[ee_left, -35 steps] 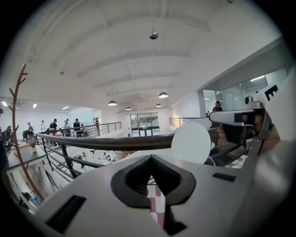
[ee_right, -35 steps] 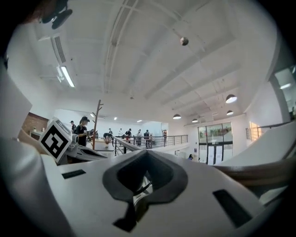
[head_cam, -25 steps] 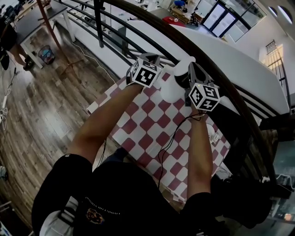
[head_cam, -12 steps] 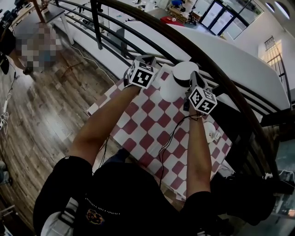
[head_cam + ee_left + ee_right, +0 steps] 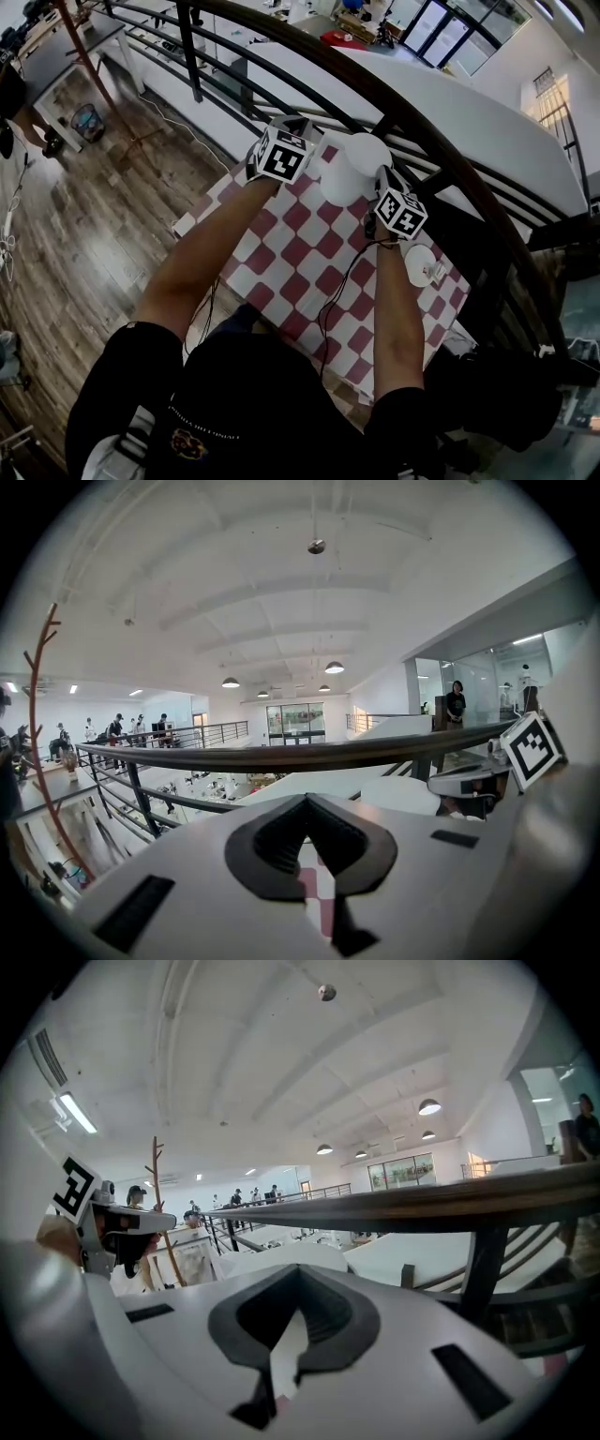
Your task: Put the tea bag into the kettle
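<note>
Two tools flank the white kettle [image 5: 345,173], which stands at the far side of the checked table [image 5: 281,246]. The left tool [image 5: 307,808] is to its left and the right tool [image 5: 298,1277] at its near right. Both have their jaws drawn together, with nothing gripped between them.

The tea bag is in neither tool. A small pale thing on the white saucer [image 5: 413,259], near right of the kettle, is probably it, though it is too small to be sure. If so, the right tool should spread its jaws before dipping to the saucer and pinch the bag or its tag squarely. It should then lift above the kettle's rim before lowering the bag in.

Whether the kettle's top is open, or what it holds, I cannot tell.
</note>
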Demonstrator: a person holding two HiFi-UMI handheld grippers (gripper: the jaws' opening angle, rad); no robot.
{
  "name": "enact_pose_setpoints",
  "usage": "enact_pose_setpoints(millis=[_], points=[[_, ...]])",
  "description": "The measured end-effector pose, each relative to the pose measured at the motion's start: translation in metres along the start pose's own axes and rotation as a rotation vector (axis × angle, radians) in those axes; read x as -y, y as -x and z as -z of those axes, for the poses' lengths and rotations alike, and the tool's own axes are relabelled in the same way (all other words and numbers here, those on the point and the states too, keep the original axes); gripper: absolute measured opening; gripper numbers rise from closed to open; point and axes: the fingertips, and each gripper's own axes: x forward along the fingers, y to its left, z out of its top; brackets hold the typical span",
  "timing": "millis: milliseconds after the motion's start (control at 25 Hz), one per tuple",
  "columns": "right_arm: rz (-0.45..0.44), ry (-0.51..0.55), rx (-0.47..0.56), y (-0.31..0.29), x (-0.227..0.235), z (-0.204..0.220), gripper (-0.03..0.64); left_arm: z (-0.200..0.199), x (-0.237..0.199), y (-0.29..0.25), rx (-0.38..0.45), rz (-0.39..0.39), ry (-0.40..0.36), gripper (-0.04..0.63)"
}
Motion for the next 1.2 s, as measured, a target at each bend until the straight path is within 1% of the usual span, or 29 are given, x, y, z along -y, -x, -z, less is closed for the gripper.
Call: enact_pose_setpoints(millis=[80,200,360,560,920,1080,1200], points=[[-0.002,0.003,0.006,-0.001,-0.005,-0.002,0.011,0.002,-0.002,-0.001,-0.002,0.006,0.01,-0.002],[-0.033,-0.005,0.0,-0.011,-0.02,0.008,0.011,0.014,-0.011,0.002,-0.018,-0.014,0.02,-0.002],[-0.029,-0.007,0.003,-0.009,-0.01,0.009,0.011,0.022,-0.003,-0.004,-0.029,-0.01,0.017,-0.002],[-0.043,-0.005,-0.001,-0.011,-0.013,0.012,0.011,0.028,0.0,-0.004,-0.043,-0.014,0.018,-0.002],[-0.037,-0.013,0.012,-0.009,-0.004,0.013,0.012,0.041,0.013,-0.01,-0.055,-0.002,0.017,-0.002],[-0.045,-0.014,0.009,-0.001,-0.003,0.014,0.012,0.045,0.021,-0.008,-0.052,0.008,-0.01,-0.002],[-0.057,-0.017,0.017,0.007,-0.007,0.013,0.012,0.047,0.028,0.0,-0.071,0.016,-0.009,-0.002]])
